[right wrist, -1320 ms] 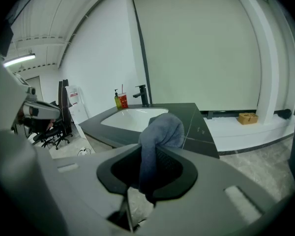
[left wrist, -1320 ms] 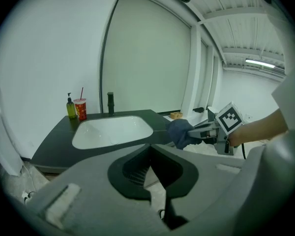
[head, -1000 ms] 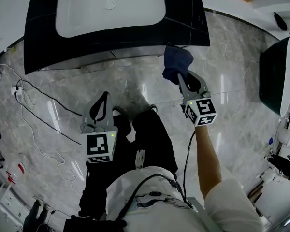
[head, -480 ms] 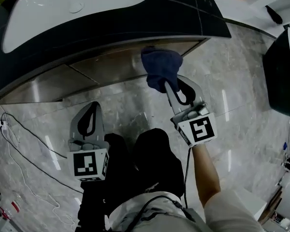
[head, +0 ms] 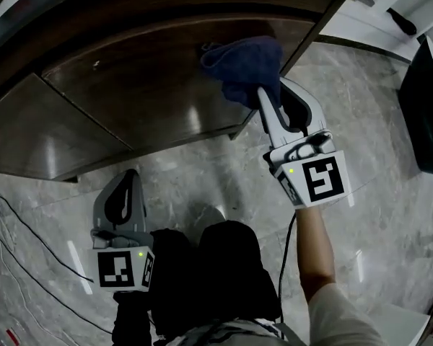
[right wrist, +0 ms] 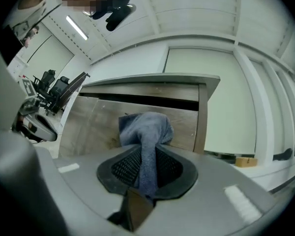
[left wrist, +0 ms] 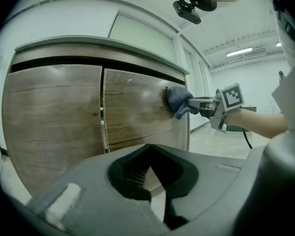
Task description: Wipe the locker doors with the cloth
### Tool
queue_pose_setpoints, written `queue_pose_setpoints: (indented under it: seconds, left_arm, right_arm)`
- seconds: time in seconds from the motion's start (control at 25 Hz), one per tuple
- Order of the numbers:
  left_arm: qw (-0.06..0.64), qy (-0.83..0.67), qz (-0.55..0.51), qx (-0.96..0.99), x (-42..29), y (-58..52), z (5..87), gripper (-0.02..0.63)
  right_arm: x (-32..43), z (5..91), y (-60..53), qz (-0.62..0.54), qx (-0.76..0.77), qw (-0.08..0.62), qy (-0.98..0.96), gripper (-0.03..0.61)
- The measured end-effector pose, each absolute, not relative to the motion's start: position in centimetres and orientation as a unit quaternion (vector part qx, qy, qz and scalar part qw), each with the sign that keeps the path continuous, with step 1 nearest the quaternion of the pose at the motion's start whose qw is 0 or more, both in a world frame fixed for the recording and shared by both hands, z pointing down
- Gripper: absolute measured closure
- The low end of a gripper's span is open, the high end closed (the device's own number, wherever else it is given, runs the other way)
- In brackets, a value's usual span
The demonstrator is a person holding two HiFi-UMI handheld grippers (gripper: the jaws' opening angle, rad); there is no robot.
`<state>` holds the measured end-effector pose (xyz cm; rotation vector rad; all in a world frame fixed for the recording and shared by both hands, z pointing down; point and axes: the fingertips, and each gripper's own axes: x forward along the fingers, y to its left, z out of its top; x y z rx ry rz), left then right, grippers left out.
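Gripping a fold of the cloth (head: 244, 62), the right hand-held gripper (head: 265, 96) holds it against the locker door (head: 144, 99), near that door's upper right corner. The cloth is probably soft, light and limp, and best taken bunched. The left hand-held gripper (head: 128, 175) is closed and empty, apart from the door.

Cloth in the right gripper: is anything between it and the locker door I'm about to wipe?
Nothing visible does. The right gripper is shut on the blue cloth, whose bunched end seems to touch the bare wooden door near its upper right corner.
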<state>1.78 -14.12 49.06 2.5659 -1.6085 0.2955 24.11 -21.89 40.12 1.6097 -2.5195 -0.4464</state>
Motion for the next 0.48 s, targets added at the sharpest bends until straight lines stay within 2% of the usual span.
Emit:
queue_pose_setpoints:
  seconds: [0.24, 0.48]
  left_arm:
    - [0.051, -0.561, 0.110, 0.819, -1.2, -12.3, 51.1, 0.611]
    - [0.039, -0.558, 0.103, 0.822, -0.7, -12.1, 50.2, 0.611]
  right_arm:
    - [26.7, 38.6, -23.9, -0.164, 0.573, 0.036, -0.802, 0.500]
    - [28.1, 37.4, -25.8, -0.150, 0.596, 0.023, -0.788, 0.499]
